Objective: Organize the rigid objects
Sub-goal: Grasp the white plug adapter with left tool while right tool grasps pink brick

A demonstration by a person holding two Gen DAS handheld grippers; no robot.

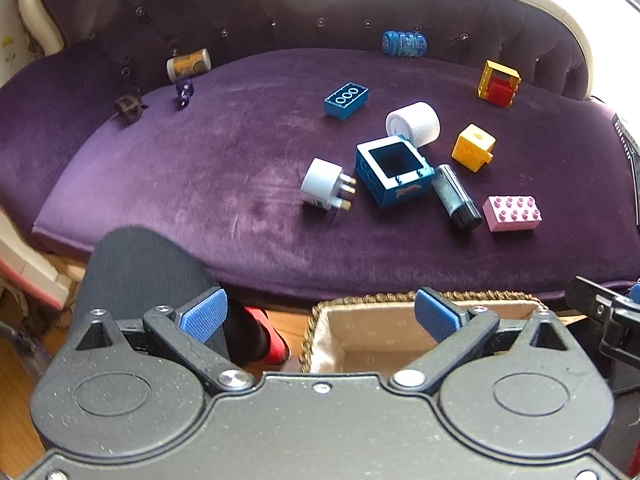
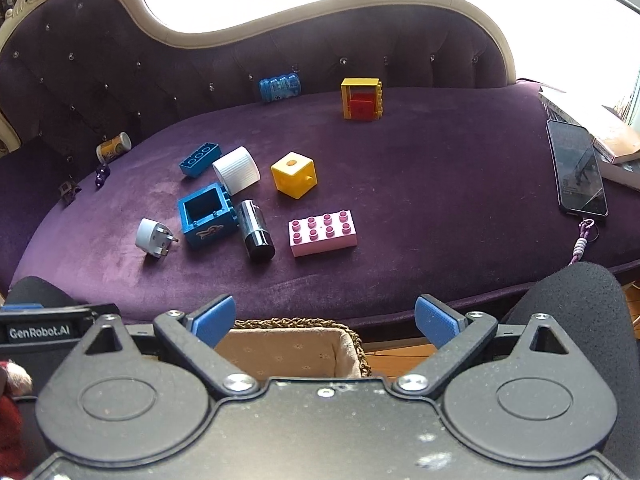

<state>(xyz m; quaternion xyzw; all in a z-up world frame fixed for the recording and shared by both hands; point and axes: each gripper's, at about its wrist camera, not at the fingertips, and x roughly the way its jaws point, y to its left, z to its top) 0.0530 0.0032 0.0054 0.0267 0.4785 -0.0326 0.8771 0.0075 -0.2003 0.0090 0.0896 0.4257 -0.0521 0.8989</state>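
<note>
Rigid objects lie scattered on a purple velvet sofa seat [image 1: 200, 184]: a white plug adapter [image 1: 326, 189], a blue hollow block [image 1: 392, 170], a white ribbed cap [image 1: 414, 123], a yellow cube [image 1: 473, 147], a black-capped tube [image 1: 456, 196], a pink brick [image 1: 512, 213], a flat blue brick [image 1: 346, 100] and a yellow frame with a red block [image 1: 499, 83]. A lined wicker basket [image 1: 360, 336] stands below the seat's front edge. My left gripper [image 1: 320, 314] is open and empty over the basket. My right gripper [image 2: 325, 320] is open and empty, above the basket's [image 2: 296, 346] right side.
A blue ribbed bottle [image 2: 280, 87] and a small yellow-labelled can [image 2: 114, 146] lie against the tufted backrest. Small dark trinkets [image 1: 184, 92] sit at the left. A phone [image 2: 576, 168] with a strap lies at the right end. The person's knees [image 1: 136, 276] flank the basket.
</note>
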